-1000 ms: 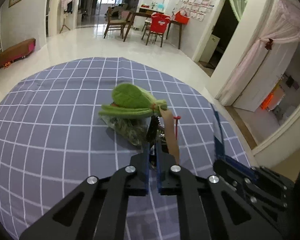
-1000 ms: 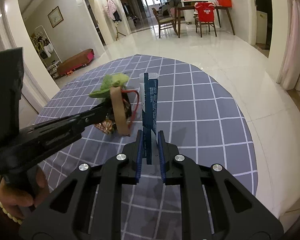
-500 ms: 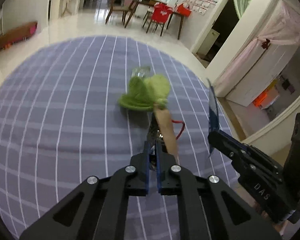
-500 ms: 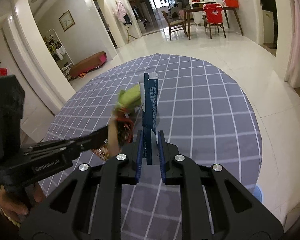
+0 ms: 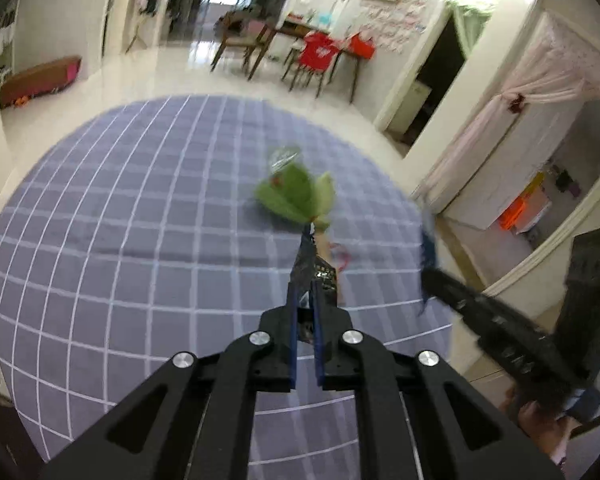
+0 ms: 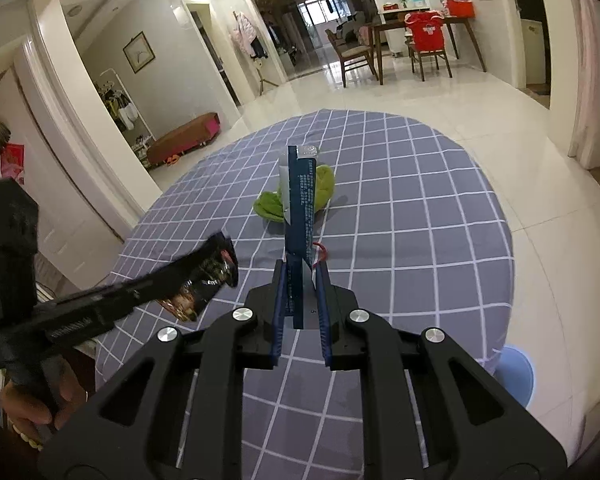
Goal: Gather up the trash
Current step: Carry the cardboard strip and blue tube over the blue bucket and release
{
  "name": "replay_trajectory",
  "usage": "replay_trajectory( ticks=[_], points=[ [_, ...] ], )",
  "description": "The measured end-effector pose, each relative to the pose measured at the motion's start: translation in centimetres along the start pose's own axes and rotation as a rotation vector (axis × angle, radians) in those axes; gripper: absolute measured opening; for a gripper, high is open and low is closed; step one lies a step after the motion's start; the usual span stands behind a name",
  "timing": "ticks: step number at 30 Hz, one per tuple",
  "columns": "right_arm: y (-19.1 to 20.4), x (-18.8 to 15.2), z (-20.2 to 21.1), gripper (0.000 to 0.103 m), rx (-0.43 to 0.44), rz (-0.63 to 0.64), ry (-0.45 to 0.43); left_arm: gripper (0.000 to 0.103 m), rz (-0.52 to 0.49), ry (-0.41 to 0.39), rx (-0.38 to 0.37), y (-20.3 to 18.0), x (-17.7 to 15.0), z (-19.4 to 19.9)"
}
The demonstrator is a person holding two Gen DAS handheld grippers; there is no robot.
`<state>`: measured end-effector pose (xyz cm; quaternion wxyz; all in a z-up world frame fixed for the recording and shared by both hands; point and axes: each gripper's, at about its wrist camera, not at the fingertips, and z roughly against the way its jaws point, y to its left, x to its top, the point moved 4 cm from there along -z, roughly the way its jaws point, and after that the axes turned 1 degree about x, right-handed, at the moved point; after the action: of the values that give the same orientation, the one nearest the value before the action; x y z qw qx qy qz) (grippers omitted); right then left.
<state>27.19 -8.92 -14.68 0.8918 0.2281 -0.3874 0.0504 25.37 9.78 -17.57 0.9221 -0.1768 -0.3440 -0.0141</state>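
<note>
In the left wrist view, the left gripper (image 5: 305, 312) is seen from behind with its jaws drawn almost together, and a dark, glossy snack wrapper (image 5: 314, 268) is pinched between them, held clear above the round table (image 5: 100, 240) with its grey-blue checked cloth. At about twelve o'clock from the fingertips, green vegetable leaves (image 5: 296, 196) are seen on the cloth, blurred. At three o'clock the right gripper (image 5: 428, 256) is caught in blur, a hand (image 5: 540, 428) below it at four o'clock.

In the right wrist view, the right gripper (image 6: 301, 292) is shown nearly closed, and a tall blue packet (image 6: 302, 216) is clamped upright between its pads. Behind the packet, at twelve o'clock, the leaves (image 6: 320, 192) are seen lying on the table (image 6: 420, 220). At nine o'clock the left gripper (image 6: 224, 256) is seen with the crumpled wrapper (image 6: 188, 300) hanging from it. A pale blue round object (image 6: 514, 376) is visible on the floor at four o'clock.
</note>
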Motion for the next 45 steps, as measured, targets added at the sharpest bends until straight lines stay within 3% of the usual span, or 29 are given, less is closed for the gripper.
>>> replay_trajectory(
  ticks=[6, 12, 20, 25, 27, 28, 29, 35, 45],
  points=[
    [-4.1, -0.6, 4.5, 0.015, -0.031, -0.071, -0.078, 0.006, -0.118, -0.043, -0.045, -7.6, 0.2, 0.2],
    [-11.4, -3.0, 10.7, 0.015, -0.141, -0.162, -0.143, 0.006, -0.253, 0.01, -0.132, -17.1, -2.1, -3.2],
    [-19.6, -7.7, 14.0, 0.015, -0.264, -0.288, -0.141, 0.006, -0.378, 0.119, -0.208, -26.7, -6.8, -10.0],
    [-23.2, -9.9, 12.3, 0.017, -0.269, -0.359, -0.097, 0.006, -0.424, 0.156, -0.161, -28.4, -8.9, -13.7],
    [-24.4, -10.9, 10.7, 0.034, -0.299, -0.379, -0.045, 0.006, -0.438, 0.174, -0.138, -28.6, -9.5, -15.0],
    [-25.0, -11.5, 10.2, 0.059, -0.321, -0.394, -0.035, 0.006, -0.44, 0.188, -0.131, -28.7, -9.9, -15.5],
    [-25.3, -11.8, 9.9, 0.064, -0.328, -0.405, -0.03, 0.006, -0.442, 0.199, -0.125, -28.8, -10.3, -15.8],
    [-27.6, -13.1, 9.8, 0.064, -0.331, -0.46, -0.02, 0.006, -0.458, 0.239, -0.098, -28.9, -11.6, -17.6],
    [-27.7, -13.2, 11.9, 0.065, -0.347, -0.458, -0.064, 0.006, -0.485, 0.264, -0.094, -30.0, -12.7, -18.1]
  ],
)
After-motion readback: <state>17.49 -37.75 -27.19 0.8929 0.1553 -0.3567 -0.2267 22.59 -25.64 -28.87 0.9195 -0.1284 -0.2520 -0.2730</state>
